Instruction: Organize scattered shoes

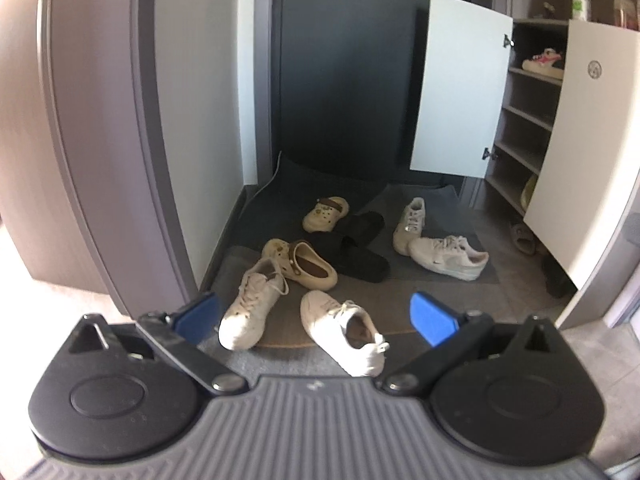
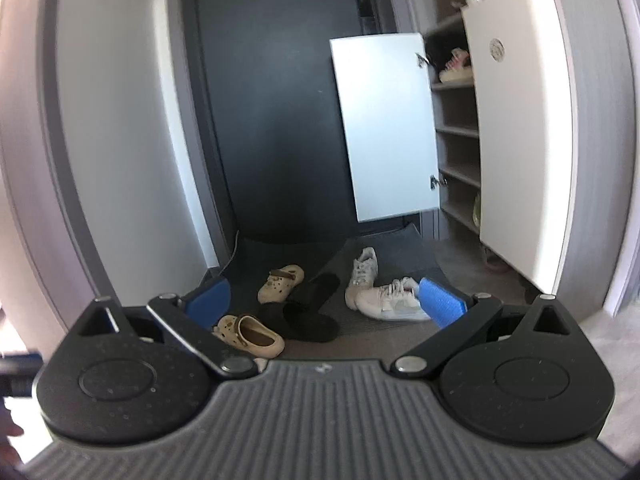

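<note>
1. Both grippers are held spread and empty: left gripper, right gripper. Nothing sits between either pair of blue pads.
2. Shoes are scattered on the entry mat: two cream sneakers nearest, two beige clogs and two black slides in the middle, two white sneakers further right. None is yet shelved from this pile, by the look of it.
3. Shoe cabinet stands open at right, shelves mostly bare (one pink-trimmed shoe on an upper shelf).
4. Key relation: the near cream sneaker lies just ahead of and below the left gripper, between its fingers in view. Its long axis runs diagonally, toe up-left, heel opening toward the camera.
5. The left gripper is judged nearer; in the right wrist view the cream pair is hidden behind the gripper body.
6. The grasp likely calls for a wrist turn so the fingers straddle the sneaker across its width.
</note>
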`<state>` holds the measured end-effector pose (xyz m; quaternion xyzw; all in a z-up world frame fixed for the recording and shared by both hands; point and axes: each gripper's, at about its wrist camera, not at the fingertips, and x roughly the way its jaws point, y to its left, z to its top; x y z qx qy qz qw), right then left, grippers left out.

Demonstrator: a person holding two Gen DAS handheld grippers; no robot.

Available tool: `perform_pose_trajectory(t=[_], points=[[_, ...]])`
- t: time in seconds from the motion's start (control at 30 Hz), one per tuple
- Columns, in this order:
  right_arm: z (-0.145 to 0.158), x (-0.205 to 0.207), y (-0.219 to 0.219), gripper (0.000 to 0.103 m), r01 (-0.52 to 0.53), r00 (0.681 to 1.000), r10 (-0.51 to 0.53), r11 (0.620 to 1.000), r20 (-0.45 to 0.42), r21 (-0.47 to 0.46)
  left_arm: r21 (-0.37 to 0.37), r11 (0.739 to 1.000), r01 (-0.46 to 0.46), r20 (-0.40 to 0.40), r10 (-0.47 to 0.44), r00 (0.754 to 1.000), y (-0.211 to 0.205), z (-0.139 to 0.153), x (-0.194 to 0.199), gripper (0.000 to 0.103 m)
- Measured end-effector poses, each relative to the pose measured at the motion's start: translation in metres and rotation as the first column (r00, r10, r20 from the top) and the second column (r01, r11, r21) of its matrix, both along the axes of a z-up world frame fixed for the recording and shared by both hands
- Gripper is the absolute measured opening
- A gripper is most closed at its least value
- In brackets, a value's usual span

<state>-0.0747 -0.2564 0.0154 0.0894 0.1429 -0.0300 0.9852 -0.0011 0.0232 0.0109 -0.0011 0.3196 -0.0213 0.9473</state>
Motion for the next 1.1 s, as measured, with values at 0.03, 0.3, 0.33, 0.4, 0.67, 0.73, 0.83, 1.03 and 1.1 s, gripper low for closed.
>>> perform_pose_trajectory(t=[0.03,0.3,0.33,0.4,0.67,0.73,0.83,1.03,1.1], points=[[0.001,-0.003,-0.002,0.103,-0.02,1.0,0.02,1.0,0.02,0.001,-0.008,1.0,-0.018,-0.011,0.018,1.0,0.003,0.001,0.007,0.102],[0.013,0.016,-0.014,0.103,-0.052,0.998,0.05,0.997,0.032,0.065,0.026,0.998,-0.063,0.014,0.062,0.998,0.027,0.001,0.07,0.102],[0.017,0.023,-0.017,0.103,-0.041,0.999,0.039,0.996,0.035,0.076,0.022,0.998,-0.061,0.015,0.061,0.998,0.03,-0.002,0.08,0.102],[0.018,0.024,-0.017,0.103,-0.043,0.999,0.041,0.996,0.036,0.081,0.001,0.998,-0.07,0.01,0.07,0.998,0.036,-0.007,0.097,0.101],[0.021,0.052,-0.027,0.103,-0.037,0.999,0.036,0.997,0.016,0.069,-0.024,0.998,-0.053,-0.034,0.052,0.998,0.043,-0.038,0.141,0.1],[0.02,0.058,-0.031,0.103,-0.036,0.999,0.035,0.997,0.019,0.061,-0.014,0.999,-0.036,-0.038,0.036,0.999,0.039,-0.047,0.146,0.1],[0.018,0.065,-0.039,0.103,-0.045,0.999,0.043,0.997,0.026,0.064,0.02,1.0,-0.006,-0.049,0.007,0.999,0.028,-0.063,0.153,0.1],[0.006,0.069,-0.051,0.103,-0.018,1.0,0.02,0.992,-0.012,0.126,0.029,0.997,0.07,-0.056,-0.068,0.996,0.009,-0.098,0.166,0.1],[0.004,0.069,-0.05,0.103,-0.004,0.999,0.013,0.983,-0.048,0.186,0.017,0.996,0.084,-0.061,-0.082,0.995,0.005,-0.114,0.173,0.1]])
